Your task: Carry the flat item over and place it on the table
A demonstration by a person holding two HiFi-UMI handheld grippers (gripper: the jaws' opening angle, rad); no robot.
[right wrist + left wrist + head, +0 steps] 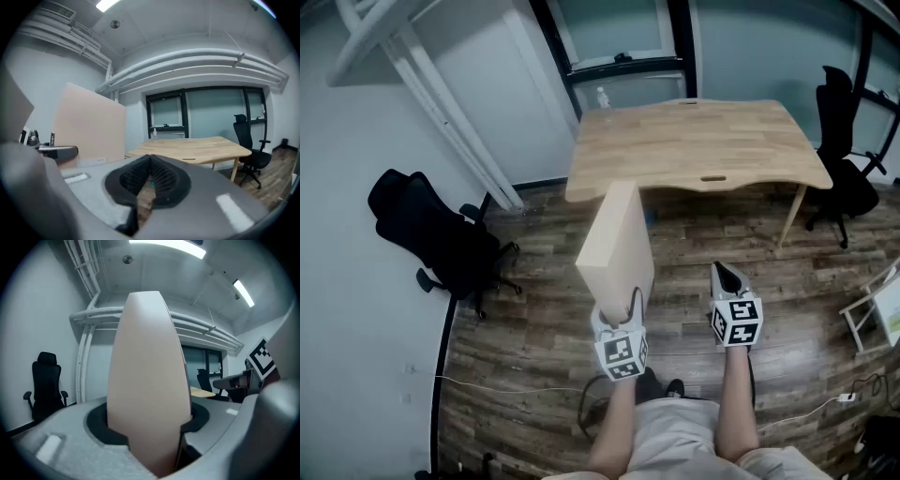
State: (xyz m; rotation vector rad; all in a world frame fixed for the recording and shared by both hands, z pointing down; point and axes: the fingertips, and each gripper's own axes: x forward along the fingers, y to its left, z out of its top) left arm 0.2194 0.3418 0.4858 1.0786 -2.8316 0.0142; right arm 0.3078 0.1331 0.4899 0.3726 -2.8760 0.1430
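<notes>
Left gripper view, jaws pinching flat board [147, 380], head view, table [694, 141] ahead

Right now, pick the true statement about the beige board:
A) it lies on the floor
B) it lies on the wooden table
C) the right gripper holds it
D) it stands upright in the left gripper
D: the beige board stands upright between the jaws of the left gripper, short of the wooden table; the right gripper is shut on nothing.
</notes>
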